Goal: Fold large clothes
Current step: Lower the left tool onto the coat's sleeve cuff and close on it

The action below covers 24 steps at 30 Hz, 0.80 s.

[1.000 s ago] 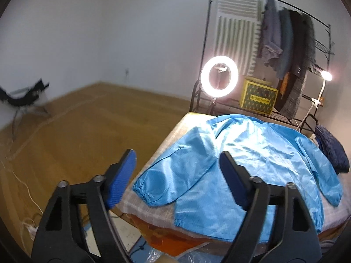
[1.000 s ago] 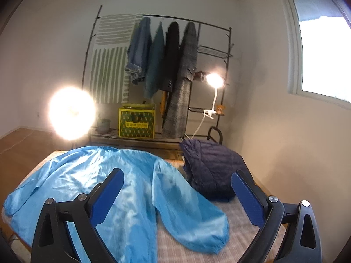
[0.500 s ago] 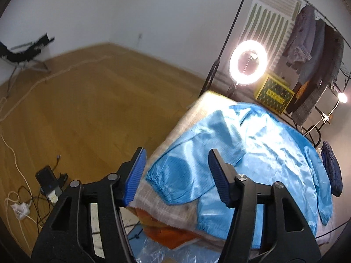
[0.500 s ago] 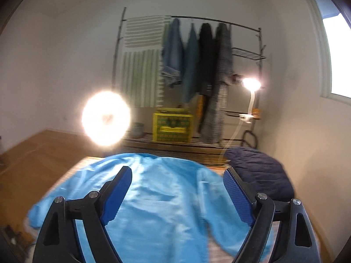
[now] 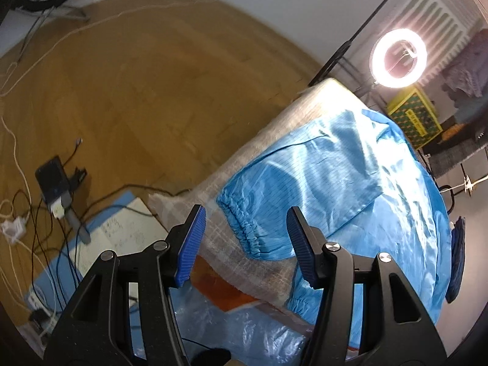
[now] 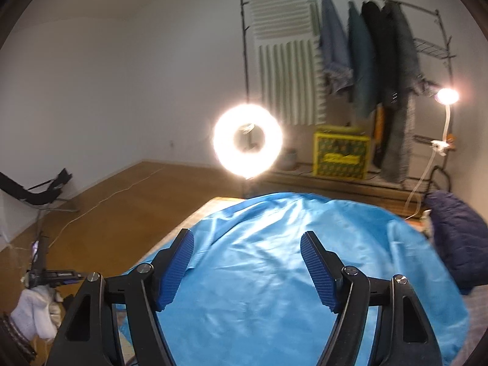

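A shiny blue jacket lies spread across a checked, cloth-covered table. Its near sleeve ends in an elastic cuff close to the table's front corner. My left gripper hovers above that cuff, open, its blue pads either side of it and apart from the cloth. In the right wrist view the jacket fills the table, and my right gripper hangs over its body with the jaws closing. Nothing is pinched between its pads.
A dark quilted garment lies at the table's right end. Behind stand a lit ring light, a clothes rack and a yellow crate. Cables and a phone lie on the wooden floor left of the table.
The left gripper dropped toward the near sleeve cuff, tilted downward, and its jaws narrowed. The right gripper swung left from the dark garment over the jacket's body while its jaws narrowed.
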Tool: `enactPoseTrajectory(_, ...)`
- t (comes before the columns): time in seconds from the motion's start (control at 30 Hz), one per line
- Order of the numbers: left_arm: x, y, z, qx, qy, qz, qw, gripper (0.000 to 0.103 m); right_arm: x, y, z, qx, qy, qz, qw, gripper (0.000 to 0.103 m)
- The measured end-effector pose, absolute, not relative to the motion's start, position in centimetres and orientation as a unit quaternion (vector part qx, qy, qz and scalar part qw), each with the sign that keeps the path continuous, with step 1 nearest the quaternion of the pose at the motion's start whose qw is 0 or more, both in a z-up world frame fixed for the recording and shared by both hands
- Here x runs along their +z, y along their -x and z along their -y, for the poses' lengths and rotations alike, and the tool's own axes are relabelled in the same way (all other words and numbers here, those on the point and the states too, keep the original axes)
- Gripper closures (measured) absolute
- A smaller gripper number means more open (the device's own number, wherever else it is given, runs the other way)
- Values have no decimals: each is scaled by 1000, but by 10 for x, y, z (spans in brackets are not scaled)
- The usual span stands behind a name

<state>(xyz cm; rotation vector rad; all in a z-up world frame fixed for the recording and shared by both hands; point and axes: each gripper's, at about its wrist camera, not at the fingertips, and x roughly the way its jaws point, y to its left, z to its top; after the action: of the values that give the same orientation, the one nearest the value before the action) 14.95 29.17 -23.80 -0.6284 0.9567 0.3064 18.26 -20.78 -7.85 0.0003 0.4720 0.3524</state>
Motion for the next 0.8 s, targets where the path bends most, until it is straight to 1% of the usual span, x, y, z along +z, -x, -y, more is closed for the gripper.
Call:
enactPoseTrajectory(0.1,-247,-159,-287,148,304,-461,821,46,-94,-199,196,197,-14,-252,947,28)
enactPoseTrajectory(0.23,-267,-166,-288,149,350,-454,806,46,-119,-212,192,221,-39,-279,934,28)
enactPoseTrajectory(0.37,-292,-177,-298,159,371,-462,789,46,-140,-224,191,222,-26,-316,922,27)
enactPoseTrajectory(0.43,-301,-181,-305,159,395,-460,779,46,-143,-230,195,223,-26,-320,920,19)
enactPoseTrajectory(0.5,-308,-186,-311,157,410,-456,774,46,-143,-234,199,222,-34,-322,920,16)
enactPoseTrajectory(0.7,-325,-205,-311,159,401,-475,767,46,-152,-257,207,209,-62,-349,911,16)
enactPoseTrajectory(0.8,-332,-208,-314,161,402,-480,763,46,-154,-264,203,206,-57,-350,912,16)
